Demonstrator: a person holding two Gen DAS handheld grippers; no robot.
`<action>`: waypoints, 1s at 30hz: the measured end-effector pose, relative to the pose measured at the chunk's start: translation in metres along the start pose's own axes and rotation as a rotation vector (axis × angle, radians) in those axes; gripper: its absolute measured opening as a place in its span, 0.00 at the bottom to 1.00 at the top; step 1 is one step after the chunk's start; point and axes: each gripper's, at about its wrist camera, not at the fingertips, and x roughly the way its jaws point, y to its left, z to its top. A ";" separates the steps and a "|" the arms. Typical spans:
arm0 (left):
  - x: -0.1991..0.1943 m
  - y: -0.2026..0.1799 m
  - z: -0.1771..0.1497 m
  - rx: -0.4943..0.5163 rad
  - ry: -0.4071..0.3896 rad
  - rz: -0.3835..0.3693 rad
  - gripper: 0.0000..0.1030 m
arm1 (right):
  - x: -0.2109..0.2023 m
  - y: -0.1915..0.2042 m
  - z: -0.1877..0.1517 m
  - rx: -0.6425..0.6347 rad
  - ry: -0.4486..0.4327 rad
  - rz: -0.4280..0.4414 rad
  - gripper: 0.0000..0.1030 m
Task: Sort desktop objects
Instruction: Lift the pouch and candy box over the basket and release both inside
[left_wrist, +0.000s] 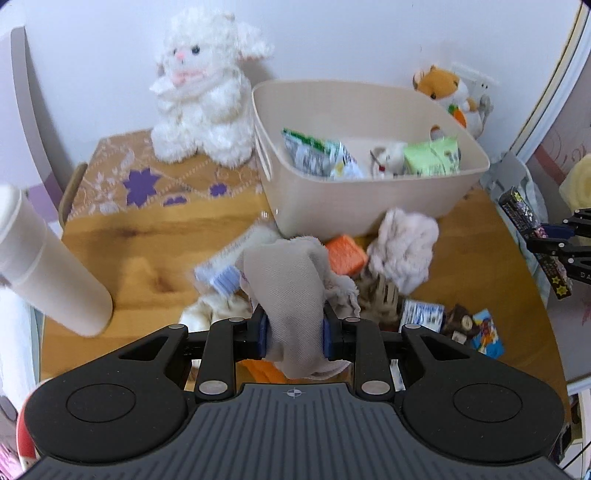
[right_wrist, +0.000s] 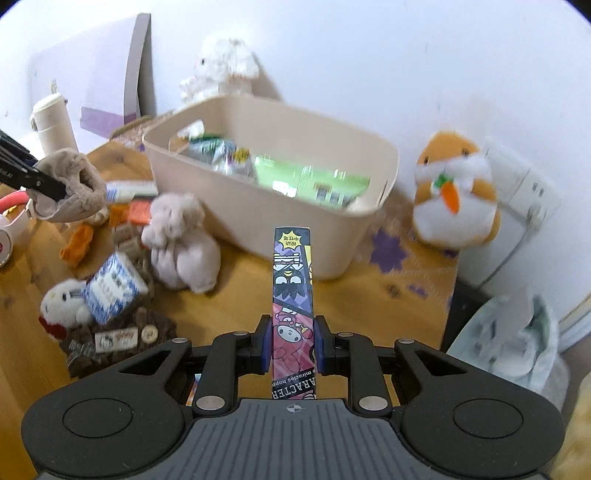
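Beige cloth (left_wrist: 291, 295) clamped in L gripper (left_wrist: 294, 334), cartoon box (right_wrist: 293, 306) in R gripper (right_wrist: 293, 345).

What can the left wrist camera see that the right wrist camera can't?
Only the left wrist view shows the left tool pinching the beige cloth up close. Only the right wrist view shows the right tool pinching the cartoon box up close, plus the white bag. Both show the beige bin and orange hamster plush.

Bin (right_wrist: 332, 206) contents blurred; cream bottle (left_wrist: 48, 266) cut off at left edge.
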 end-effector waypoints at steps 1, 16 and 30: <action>-0.003 0.000 0.004 0.003 -0.015 0.001 0.26 | -0.004 -0.001 0.005 -0.007 -0.015 -0.003 0.20; -0.017 -0.027 0.089 0.088 -0.222 0.001 0.26 | -0.009 -0.018 0.074 0.004 -0.159 -0.061 0.20; 0.035 -0.060 0.134 0.086 -0.245 0.021 0.26 | 0.036 -0.041 0.129 0.250 -0.236 -0.108 0.20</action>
